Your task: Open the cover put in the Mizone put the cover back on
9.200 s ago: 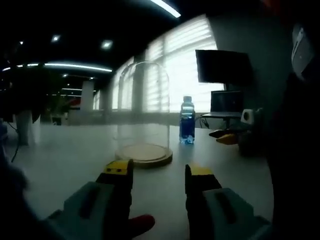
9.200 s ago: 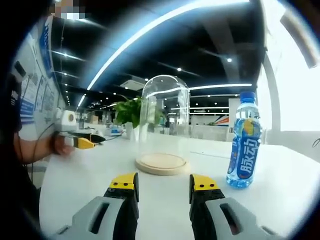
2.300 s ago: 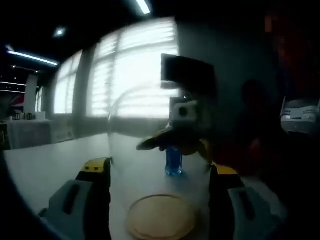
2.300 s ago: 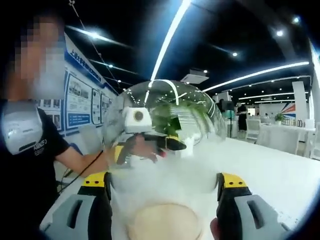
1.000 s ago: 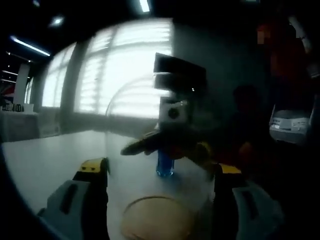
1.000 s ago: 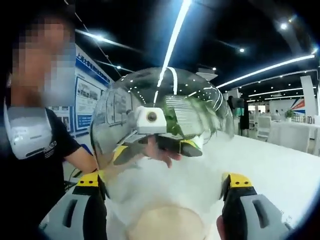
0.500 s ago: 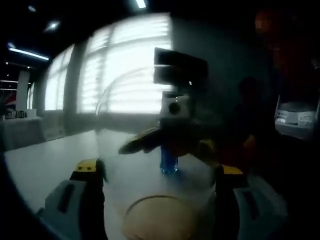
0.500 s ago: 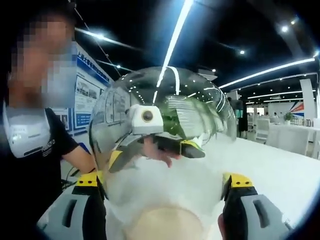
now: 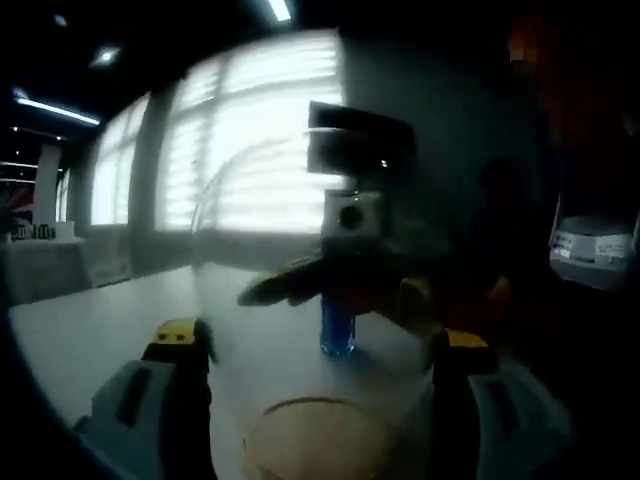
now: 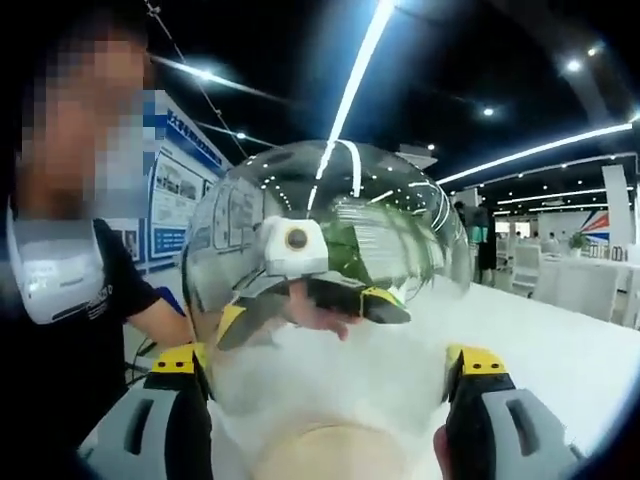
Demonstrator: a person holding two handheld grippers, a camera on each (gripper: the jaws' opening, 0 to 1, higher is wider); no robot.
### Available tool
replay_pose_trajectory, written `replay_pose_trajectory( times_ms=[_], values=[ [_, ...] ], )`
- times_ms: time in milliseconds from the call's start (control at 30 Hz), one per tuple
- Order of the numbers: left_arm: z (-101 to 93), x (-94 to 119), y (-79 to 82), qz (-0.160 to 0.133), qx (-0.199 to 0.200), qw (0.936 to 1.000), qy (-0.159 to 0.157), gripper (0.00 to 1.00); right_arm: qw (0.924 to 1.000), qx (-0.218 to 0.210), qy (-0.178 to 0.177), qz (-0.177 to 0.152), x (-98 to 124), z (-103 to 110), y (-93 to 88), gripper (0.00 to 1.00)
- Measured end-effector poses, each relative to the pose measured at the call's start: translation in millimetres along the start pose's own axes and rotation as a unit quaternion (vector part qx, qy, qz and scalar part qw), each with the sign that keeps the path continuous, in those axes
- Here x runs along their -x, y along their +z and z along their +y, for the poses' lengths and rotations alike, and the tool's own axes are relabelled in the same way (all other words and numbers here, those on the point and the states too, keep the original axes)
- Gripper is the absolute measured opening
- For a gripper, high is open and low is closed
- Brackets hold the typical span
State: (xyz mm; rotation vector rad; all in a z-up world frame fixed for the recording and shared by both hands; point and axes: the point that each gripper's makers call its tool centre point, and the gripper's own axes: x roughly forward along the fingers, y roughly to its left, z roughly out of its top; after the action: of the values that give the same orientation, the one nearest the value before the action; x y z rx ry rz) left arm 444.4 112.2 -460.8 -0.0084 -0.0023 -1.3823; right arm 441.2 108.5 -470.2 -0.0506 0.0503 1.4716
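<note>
The clear glass cover (image 9: 250,220) stands between the jaws of my left gripper (image 9: 320,335), which press on its two sides. From the opposite side my right gripper (image 10: 328,357) clasps the same glass cover (image 10: 330,200). Below the glass lies the round wooden base (image 9: 320,440), also seen low in the right gripper view (image 10: 330,455). The blue Mizone bottle (image 9: 337,330) stands upright on the table beyond the cover. Through the glass each view shows the other gripper, with a hand on it.
A white table (image 9: 90,310) carries everything and stretches away to the right (image 10: 570,350). A dark monitor (image 9: 360,140) stands behind the bottle before bright window blinds. The person (image 10: 70,300) in a dark shirt is close on the left.
Since 9.2 s ago both grippers have come up to the cover and closed on it from opposite sides. Over the last half second the wooden base has dropped slightly in both views.
</note>
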Motion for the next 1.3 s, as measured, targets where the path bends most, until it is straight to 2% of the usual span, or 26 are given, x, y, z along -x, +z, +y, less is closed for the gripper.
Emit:
replay_pose_trajectory(
  times_ms=[167, 367, 567, 967, 1300],
  values=[
    [-2.4, 2, 1.0, 0.018, -0.012, 0.9998, 0.004, 0.79, 0.9999, 0.009, 0.002, 0.007, -2, 4, -0.2, 0.90],
    [-4.6, 3, 7.4, 0.015, -0.007, 0.9998, 0.009, 0.79, 1.0000, -0.001, 0.008, -0.004, -2, 7, 5.3, 0.90],
    [-8.6, 3, 6.3, 0.030, -0.012, 0.9994, 0.012, 0.79, 0.9998, 0.007, 0.009, 0.013, -2, 13, 5.0, 0.90],
    [-17.0, 7, 16.5, 0.021, -0.016, 0.9995, 0.017, 0.79, 0.9998, 0.010, 0.013, 0.008, -3, 22, 15.3, 0.90],
    [-27.2, 8, 8.1, 0.025, -0.010, 0.9994, 0.021, 0.79, 0.9998, 0.010, 0.013, 0.013, 0, 30, 8.7, 0.90]
  ],
)
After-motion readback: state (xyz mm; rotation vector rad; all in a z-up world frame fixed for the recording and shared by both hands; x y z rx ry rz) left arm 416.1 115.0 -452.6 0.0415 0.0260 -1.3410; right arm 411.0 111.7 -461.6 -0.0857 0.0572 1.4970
